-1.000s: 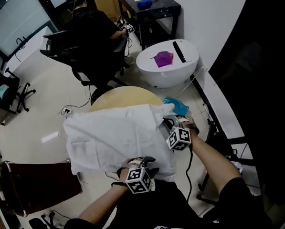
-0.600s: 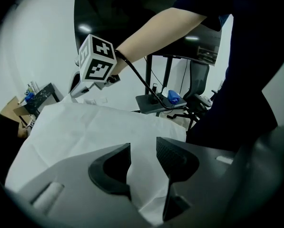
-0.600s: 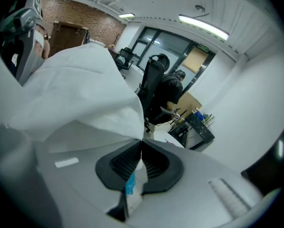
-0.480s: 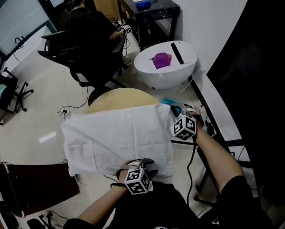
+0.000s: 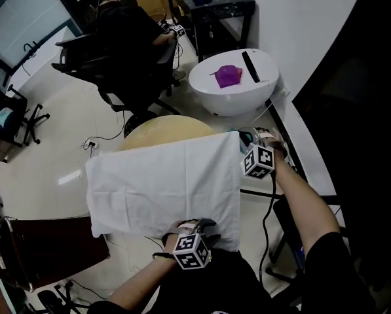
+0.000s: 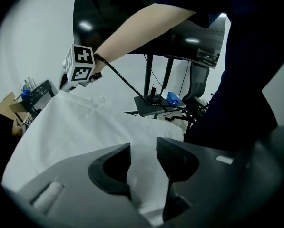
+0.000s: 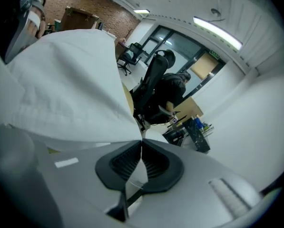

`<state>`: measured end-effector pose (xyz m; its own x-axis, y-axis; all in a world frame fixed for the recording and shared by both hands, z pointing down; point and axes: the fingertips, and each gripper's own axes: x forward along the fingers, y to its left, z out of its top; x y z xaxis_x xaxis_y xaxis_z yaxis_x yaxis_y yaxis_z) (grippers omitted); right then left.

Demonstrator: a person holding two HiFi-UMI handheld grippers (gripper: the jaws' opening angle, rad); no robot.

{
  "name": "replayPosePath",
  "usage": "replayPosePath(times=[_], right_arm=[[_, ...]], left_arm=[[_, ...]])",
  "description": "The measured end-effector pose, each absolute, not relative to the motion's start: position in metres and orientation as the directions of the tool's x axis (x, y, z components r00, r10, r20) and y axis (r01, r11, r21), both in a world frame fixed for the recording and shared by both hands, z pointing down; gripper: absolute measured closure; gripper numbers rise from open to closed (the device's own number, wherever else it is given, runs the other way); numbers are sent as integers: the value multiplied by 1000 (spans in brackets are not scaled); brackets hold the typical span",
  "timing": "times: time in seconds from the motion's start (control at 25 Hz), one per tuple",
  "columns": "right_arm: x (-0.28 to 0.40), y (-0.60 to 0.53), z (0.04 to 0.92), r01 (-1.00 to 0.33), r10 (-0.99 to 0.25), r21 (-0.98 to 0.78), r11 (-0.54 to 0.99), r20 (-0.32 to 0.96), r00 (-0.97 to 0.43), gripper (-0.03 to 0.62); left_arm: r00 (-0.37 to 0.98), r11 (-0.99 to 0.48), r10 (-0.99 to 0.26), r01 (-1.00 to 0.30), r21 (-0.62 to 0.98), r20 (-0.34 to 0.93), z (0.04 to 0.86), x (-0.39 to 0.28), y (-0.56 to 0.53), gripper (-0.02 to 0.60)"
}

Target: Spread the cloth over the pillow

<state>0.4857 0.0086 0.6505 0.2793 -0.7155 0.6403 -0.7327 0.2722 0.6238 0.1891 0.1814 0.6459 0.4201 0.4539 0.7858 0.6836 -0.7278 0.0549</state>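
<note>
While both grippers hold it, the white cloth lies stretched flat above the round tan worktop, covering its near part; what sits beneath the cloth is hidden. The left gripper is at the cloth's near edge, toward the right, its jaws part-way apart and pinching a thick fold of the fabric. The right gripper is at the far right corner, its jaws pressed together on that corner, with the cloth fanning out from their tips. Farther off on the right stands a white round table carrying a purple object. A person sits in an office chair at the far left.
</note>
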Motion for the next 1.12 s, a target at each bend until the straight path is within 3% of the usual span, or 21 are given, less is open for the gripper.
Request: replayPosePath(times=[0.16, 0.64, 0.88, 1.12], right_arm=[[499, -4, 634, -660, -761, 709, 248, 564, 320, 583], [485, 24, 753, -801, -586, 477, 362, 785, 203, 583], [497, 31, 759, -847, -583, 444, 292, 785, 211, 583], [494, 29, 708, -893, -680, 421, 158, 702, 210, 583]], left_arm=[[426, -734, 454, 676, 58, 782, 647, 200, 181, 422], [364, -726, 482, 676, 131, 797, 663, 194, 192, 422], [369, -733, 473, 668, 126, 800, 666, 192, 192, 422], [421, -754, 448, 651, 80, 789, 655, 197, 186, 422]])
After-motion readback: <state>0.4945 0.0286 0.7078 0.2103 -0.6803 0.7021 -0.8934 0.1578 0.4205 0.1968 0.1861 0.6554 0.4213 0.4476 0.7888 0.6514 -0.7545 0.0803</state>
